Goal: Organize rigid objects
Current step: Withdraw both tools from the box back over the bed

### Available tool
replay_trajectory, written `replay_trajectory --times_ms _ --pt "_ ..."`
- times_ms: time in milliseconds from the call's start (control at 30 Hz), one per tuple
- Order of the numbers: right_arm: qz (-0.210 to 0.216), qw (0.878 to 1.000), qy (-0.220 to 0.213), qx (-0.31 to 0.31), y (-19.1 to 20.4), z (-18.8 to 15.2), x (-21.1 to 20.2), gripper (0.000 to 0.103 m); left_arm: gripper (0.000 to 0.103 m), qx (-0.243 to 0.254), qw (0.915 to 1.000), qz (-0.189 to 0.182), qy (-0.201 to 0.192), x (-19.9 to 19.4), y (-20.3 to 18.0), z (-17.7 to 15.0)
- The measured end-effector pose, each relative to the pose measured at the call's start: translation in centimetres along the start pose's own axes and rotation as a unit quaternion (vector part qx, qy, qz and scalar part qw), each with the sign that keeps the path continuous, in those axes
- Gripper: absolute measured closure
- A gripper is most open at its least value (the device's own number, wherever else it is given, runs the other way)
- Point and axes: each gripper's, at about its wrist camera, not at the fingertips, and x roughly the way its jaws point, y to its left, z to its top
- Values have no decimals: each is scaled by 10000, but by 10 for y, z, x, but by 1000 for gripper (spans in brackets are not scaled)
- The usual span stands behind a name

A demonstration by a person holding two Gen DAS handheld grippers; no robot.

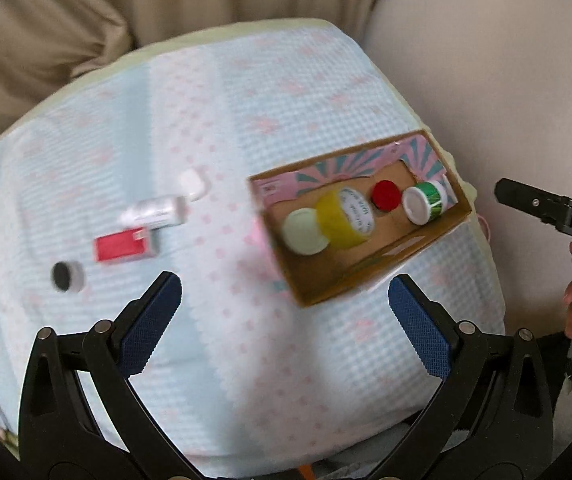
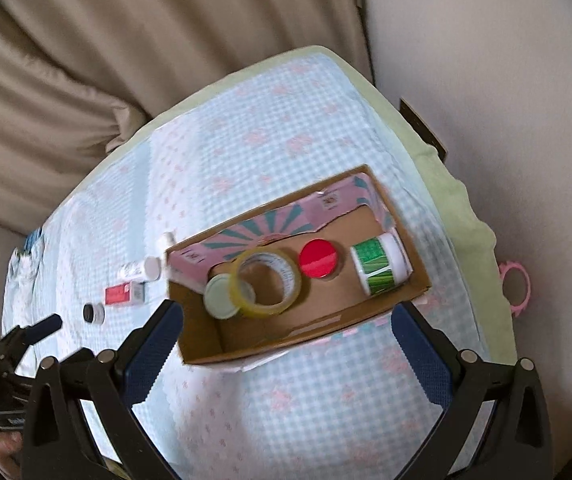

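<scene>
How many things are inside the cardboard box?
4. In the cardboard box: a pale round lid at the left, the yellow tape roll leaning on it, a red cap in the middle, and a green jar at the right. Smaller things might be hidden.

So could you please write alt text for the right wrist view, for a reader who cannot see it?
An open cardboard box on a blue checked cloth holds a yellow tape roll, a pale lid, a red lid and a green jar on its side. The open right gripper hovers near it, empty; small items lie left of the box.
</scene>
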Motion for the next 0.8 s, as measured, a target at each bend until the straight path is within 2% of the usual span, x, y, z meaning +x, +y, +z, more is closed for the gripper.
replay_trajectory --times_ms 67,200,367,533,667,800 --pt "6 9998 -53 -180 17 -6 -10 0 0 -74 9998 123 -101 -16 17 -12" --pt "-28 9983 -141 -561 53 -16 -25 0 0 -156 9993 83 -343 -47 52 -38" --pt "6 9959 -248 -874 105 -27 -35 0 0 -310 9973 319 -583 -78 97 -65" --pt "12 9916 -235 -1272 171 -42 -31 0 0 -676 9942 359 -752 -98 153 -85" --pt "83 9896 -328 -1396 215 -55 -28 0 0 -774 9924 487 -817 -110 196 -99" --pt "155 9885 -286 -1477 259 -65 -19 0 0 -894 9916 394 -852 -114 237 -114"
